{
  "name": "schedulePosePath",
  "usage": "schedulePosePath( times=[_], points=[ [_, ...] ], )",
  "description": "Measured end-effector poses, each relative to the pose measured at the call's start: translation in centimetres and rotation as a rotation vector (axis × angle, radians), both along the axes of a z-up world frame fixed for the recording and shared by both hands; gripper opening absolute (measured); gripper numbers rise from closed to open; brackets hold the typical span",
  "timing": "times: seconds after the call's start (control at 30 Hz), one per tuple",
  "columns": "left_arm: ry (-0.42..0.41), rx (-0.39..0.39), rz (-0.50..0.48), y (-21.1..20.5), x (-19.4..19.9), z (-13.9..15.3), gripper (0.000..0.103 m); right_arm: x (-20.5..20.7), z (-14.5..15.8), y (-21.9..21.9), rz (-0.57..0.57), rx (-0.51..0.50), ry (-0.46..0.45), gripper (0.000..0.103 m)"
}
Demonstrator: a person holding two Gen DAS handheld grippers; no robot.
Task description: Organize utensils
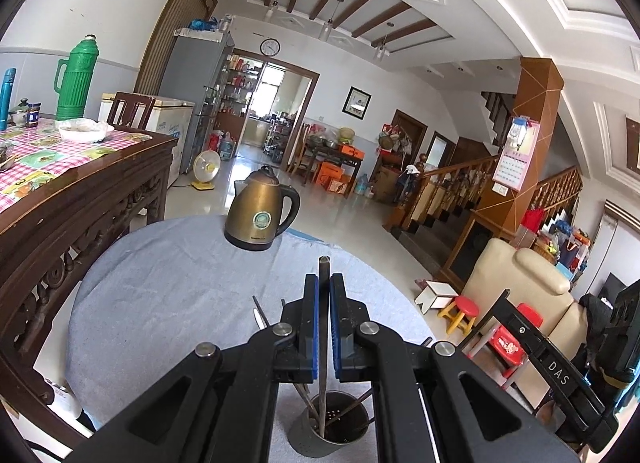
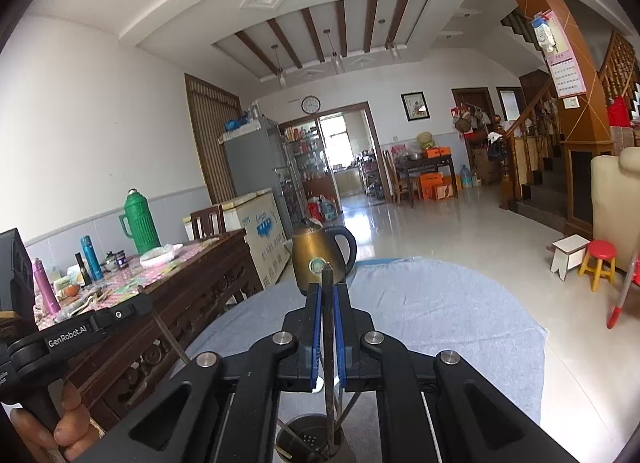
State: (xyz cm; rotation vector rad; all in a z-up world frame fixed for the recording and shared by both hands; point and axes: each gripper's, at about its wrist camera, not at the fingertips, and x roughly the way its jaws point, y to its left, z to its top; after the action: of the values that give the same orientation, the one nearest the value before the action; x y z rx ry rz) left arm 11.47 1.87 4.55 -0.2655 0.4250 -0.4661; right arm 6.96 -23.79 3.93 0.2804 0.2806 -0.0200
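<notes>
over the grey cloth point(image 1: 168, 303), each gripper is clenched on one dark chopstick: left gripper point(image 1: 324, 283) on its chopstick point(image 1: 323, 269), right gripper point(image 2: 327, 291) on its chopstick point(image 2: 328, 283). both sticks hang with lower ends in the holder point(image 1: 320, 439), already among a few others. releasing seems all that's left. holder is a perforated metal cylinder; sticks slim, square-tipped; cloth soft, matte. a brassy kettle point(image 1: 260, 215) stands beyond.

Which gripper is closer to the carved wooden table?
Left. The left gripper works right beside the table; the right gripper is out past the left one, farther off.
</notes>
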Motion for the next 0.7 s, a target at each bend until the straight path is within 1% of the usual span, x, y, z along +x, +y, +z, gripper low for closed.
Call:
schedulePosePath(
  times=[0.2, 0.43, 0.53, 0.57, 0.6, 0.63, 0.67, 0.7],
  points=[
    [0.013, 0.015, -0.006, -0.3, 0.0, -0.1, 0.005, 0.6, -0.7, 0.0, 0.011, 0.006, 0.044, 0.007],
    [-0.002, 0.037, 0.005, -0.5, -0.3, 0.1, 0.005, 0.9, -1.1, -0.4, 0.047, 0.045, 0.089, 0.008],
    [-0.010, 0.041, 0.009, -0.3, -0.4, 0.2, 0.006, 0.9, -1.2, -0.6, 0.058, 0.062, 0.092, 0.008],
    [-0.012, 0.042, 0.010, -0.3, -0.4, 0.2, 0.008, 0.7, -1.2, -0.7, 0.061, 0.069, 0.088, 0.009],
    [-0.013, 0.043, 0.012, -0.2, -0.4, 0.2, 0.013, 0.6, -1.3, -0.9, 0.070, 0.083, 0.082, 0.016],
    [-0.014, 0.042, 0.016, -0.1, -0.5, 0.3, 0.016, 0.6, -1.2, -1.0, 0.073, 0.091, 0.077, 0.025],
    [-0.014, 0.040, 0.019, -0.1, -0.5, 0.3, 0.019, 0.4, -1.2, -1.0, 0.073, 0.097, 0.070, 0.029],
    [-0.015, 0.038, 0.022, 0.0, -0.5, 0.3, 0.020, 0.3, -1.1, -1.1, 0.067, 0.099, 0.058, 0.031]
  ],
)
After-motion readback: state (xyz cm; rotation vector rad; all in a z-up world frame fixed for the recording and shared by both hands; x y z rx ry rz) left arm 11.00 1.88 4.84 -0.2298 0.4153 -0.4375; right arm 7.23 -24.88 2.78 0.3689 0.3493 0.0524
